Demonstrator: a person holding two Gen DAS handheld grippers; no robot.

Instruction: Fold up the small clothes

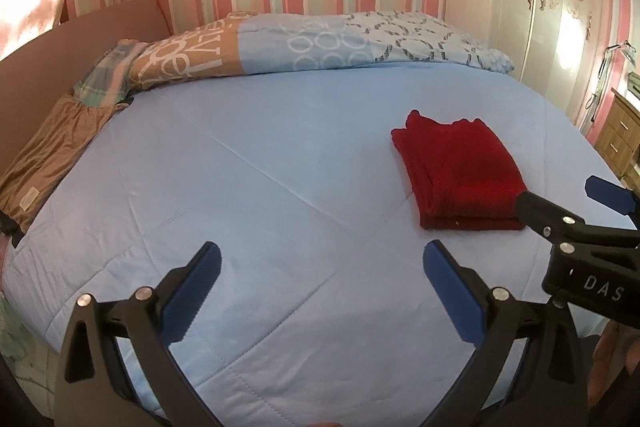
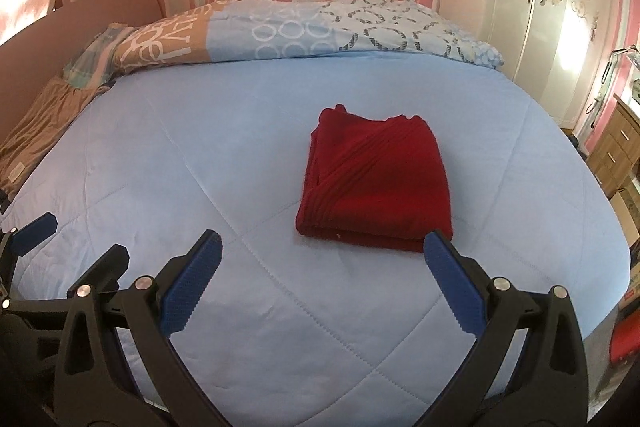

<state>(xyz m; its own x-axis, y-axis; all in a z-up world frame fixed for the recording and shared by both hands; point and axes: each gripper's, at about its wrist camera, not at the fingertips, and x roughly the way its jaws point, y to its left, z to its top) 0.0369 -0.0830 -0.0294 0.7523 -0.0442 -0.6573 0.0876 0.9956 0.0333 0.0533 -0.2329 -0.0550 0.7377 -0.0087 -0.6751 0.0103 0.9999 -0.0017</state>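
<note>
Left wrist view: the left tool [image 1: 320,267] hovers over the light-blue quilt [image 1: 240,167] with its fingers spread wide and empty. The folded red garment [image 1: 460,171] lies on the quilt to its far right, and the right tool [image 1: 560,205] reaches in just beside the garment's right edge.

Right wrist view: the right tool [image 2: 322,255] is spread and empty, just short of the red garment [image 2: 376,179], which lies mid-quilt [image 2: 200,147]. The left tool [image 2: 72,239] shows to the garment's left.

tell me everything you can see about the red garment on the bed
The red garment is a deep red, soft, ribbed-looking knit, folded into a compact, roughly rectangular stack with layered edges along its near and left sides. It lies flat on the light blue quilt, right of the bed's middle. Both grippers are open and hold nothing; whether the right gripper touches it is unclear.
</note>
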